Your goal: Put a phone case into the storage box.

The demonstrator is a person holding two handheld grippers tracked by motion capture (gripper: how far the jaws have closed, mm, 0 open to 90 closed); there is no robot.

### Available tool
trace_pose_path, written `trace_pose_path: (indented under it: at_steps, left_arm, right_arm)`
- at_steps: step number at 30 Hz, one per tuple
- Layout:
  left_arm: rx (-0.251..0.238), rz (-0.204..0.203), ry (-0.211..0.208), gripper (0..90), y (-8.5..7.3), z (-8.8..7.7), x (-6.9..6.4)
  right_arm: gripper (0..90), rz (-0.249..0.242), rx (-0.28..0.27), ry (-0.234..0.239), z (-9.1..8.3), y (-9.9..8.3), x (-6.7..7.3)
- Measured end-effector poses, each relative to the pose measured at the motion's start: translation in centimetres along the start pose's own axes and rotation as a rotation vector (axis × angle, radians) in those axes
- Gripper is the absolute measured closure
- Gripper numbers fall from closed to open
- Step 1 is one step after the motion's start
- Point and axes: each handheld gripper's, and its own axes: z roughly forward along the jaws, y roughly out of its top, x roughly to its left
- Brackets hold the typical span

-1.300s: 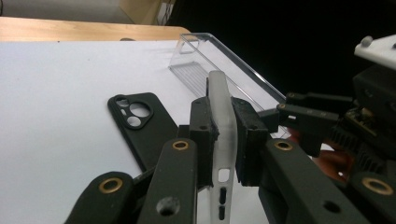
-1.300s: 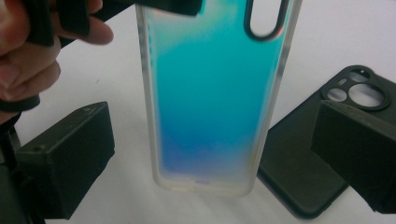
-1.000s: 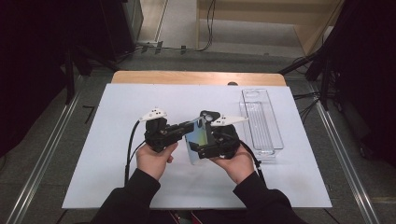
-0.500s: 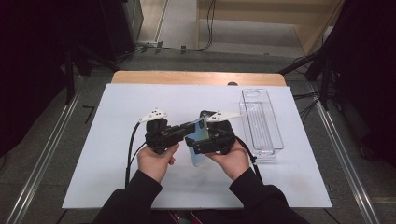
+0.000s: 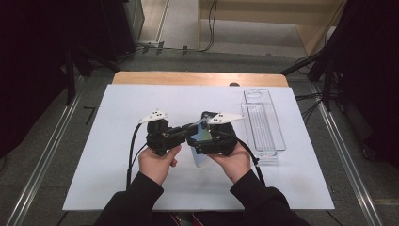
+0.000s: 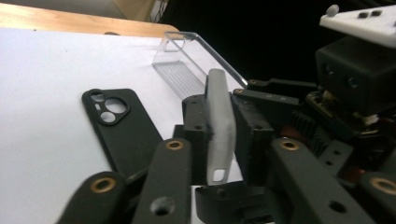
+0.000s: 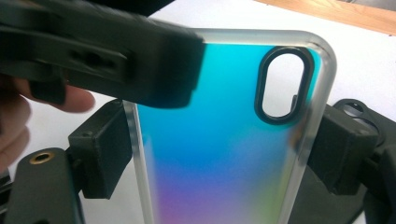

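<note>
Standing by the table (image 5: pixel 117 188), I saw its white top carrying everything, and I took the clear tray (image 5: pixel 263 123) near its right edge as my marker. The tray lay lengthwise, open side up, with nothing touching it.

Just left of the tray, the person's two hands met over the middle of the white sheet. The right claw (image 5: pixel 207 141) was the nearer one to the tray; the left claw (image 5: pixel 181 134) sat on its far side, pointing toward it.

Between them was the iridescent phone case (image 5: pixel 201 141), a clear-rimmed shell shading from turquoise to violet, with a dark oval camera opening at one end. It was up off the table, a short way left of the tray. The right claw's pads sat against its two long edges (image 7: pixel 224 140), spanning the case across its width; those jaws had just been closing in on it. The left claw pinched the same case through its thin side (image 6: pixel 219 126), jaws narrow on it, though they had just eased apart a little.

A black phone case (image 6: pixel 123 128) lay flat on the sheet beneath the claws, also left of the tray, its camera cutouts facing up.
</note>
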Motion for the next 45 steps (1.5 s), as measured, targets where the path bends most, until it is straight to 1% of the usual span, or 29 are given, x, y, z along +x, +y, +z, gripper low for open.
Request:
trace_pose_path:
  at_steps: [1, 3, 5, 7, 11, 14, 16, 17, 21, 22, 23, 24, 25, 26, 28, 29, 31, 33, 34, 35, 36, 37, 39, 40, 42, 45]
  left_arm:
    - [0.0, 0.0, 0.0, 71.4, 0.0, 0.0, 0.0]
    - [-0.003, 0.011, 0.005, 71.0, 0.2, -0.2, -0.2]
    - [-0.006, 0.007, 0.004, 64.3, 0.3, -0.4, -0.3]
    - [-0.008, 0.002, 0.008, 63.7, 0.5, -0.6, -0.4]
    - [-0.001, -0.009, 0.015, 56.9, 0.7, -0.9, -0.2]
    - [0.001, -0.019, 0.01, 51.6, 0.8, -1.3, 0.0]
    - [0.01, -0.024, 0.001, 48.3, 0.8, -1.4, 0.3]
    - [0.027, -0.031, 0.0, 48.3, 0.9, -1.5, 0.3]
    - [0.05, -0.045, -0.004, 47.0, 0.8, -1.7, 0.4]
    - [0.054, -0.047, -0.003, 45.7, 0.8, -1.8, 0.4]
    - [0.059, -0.039, -0.003, 45.7, 0.8, -1.9, 0.5]
    - [0.067, -0.041, -0.006, 44.9, 0.8, -1.9, 0.5]
    - [0.079, -0.047, -0.013, 41.9, 0.7, -1.9, 0.6]
    - [0.101, -0.044, -0.027, 41.9, 0.7, -1.9, 0.8]
    - [0.136, -0.04, -0.032, 38.8, 0.4, -1.8, 1.1]
    - [0.153, -0.046, -0.037, 38.8, 0.3, -1.8, 1.3]
    - [0.164, -0.041, -0.04, 37.4, 0.1, -1.8, 1.7]
    - [0.191, -0.039, -0.05, 35.6, -0.1, -1.7, 2.0]
    - [0.2, -0.025, -0.051, 35.6, -0.2, -1.8, 2.1]
    - [0.209, -0.016, -0.061, 35.6, -0.4, -1.8, 2.2]
    - [0.229, -0.017, -0.08, 35.2, -0.5, -1.8, 2.4]
    - [0.26, -0.019, -0.091, 33.2, -0.7, -1.8, 2.6]
    - [0.287, 0.0, -0.087, 33.2, -1.1, -1.9, 2.9]
    - [0.297, 0.003, -0.091, 33.2, -1.3, -1.9, 3.1]
    - [0.311, 0.006, -0.099, 33.1, -1.5, -2.0, 3.4]
    - [0.343, 0.021, -0.112, 33.0, -1.8, -2.1, 3.8]
  right_arm:
    - [15.4, 0.0, 0.0, 0.0, 0.0, 0.0, 0.0]
    - [15.4, 0.001, 0.004, 0.001, 0.0, 0.0, -0.1]
    - [15.4, 0.008, 0.003, -0.007, -0.1, -0.1, -0.5]
    - [15.4, 0.009, 0.002, -0.009, -0.1, -0.1, -0.6]
    - [15.5, 0.021, 0.003, -0.02, -0.3, -0.1, -1.2]
    - [15.5, 0.03, -0.001, -0.028, -0.5, -0.2, -1.6]
    - [15.5, 0.031, -0.005, -0.037, -0.7, -0.2, -1.9]
    - [15.5, 0.031, -0.005, -0.037, -0.7, -0.2, -1.9]
    - [15.5, 0.036, -0.007, -0.048, -0.9, -0.2, -2.4]
    - [15.5, 0.036, -0.006, -0.052, -0.9, -0.2, -2.5]
    - [15.5, 0.038, -0.004, -0.053, -1.0, -0.2, -2.6]
    - [15.5, 0.041, -0.005, -0.055, -1.1, -0.2, -2.7]
    - [15.5, 0.045, -0.002, -0.052, -1.1, -0.3, -2.9]
    - [15.5, 0.045, -0.002, -0.052, -1.1, -0.3, -2.9]
    - [15.5, 0.047, -0.001, -0.045, -1.3, -0.3, -3.3]
    - [15.5, 0.047, -0.001, -0.045, -1.3, -0.3, -3.3]
    - [15.5, 0.049, -0.001, -0.042, -1.5, -0.2, -3.4]
    - [15.5, 0.047, -0.009, -0.038, -1.6, -0.2, -3.5]
    - [15.5, 0.045, -0.015, -0.035, -1.8, -0.2, -3.6]
    - [15.5, 0.043, -0.019, -0.032, -1.9, -0.2, -3.6]
    - [15.5, 0.032, -0.026, -0.029, -2.0, -0.1, -3.6]
    - [15.5, 0.032, -0.031, -0.012, -2.2, 0.0, -3.8]
    - [15.5, 0.033, -0.031, -0.005, -2.3, 0.0, -3.9]
    - [15.5, 0.033, -0.032, 0.007, -2.4, 0.1, -4.1]
    - [15.5, 0.03, -0.032, 0.009, -2.5, 0.1, -4.2]
    - [15.5, 0.026, -0.035, 0.032, -2.8, 0.2, -4.5]
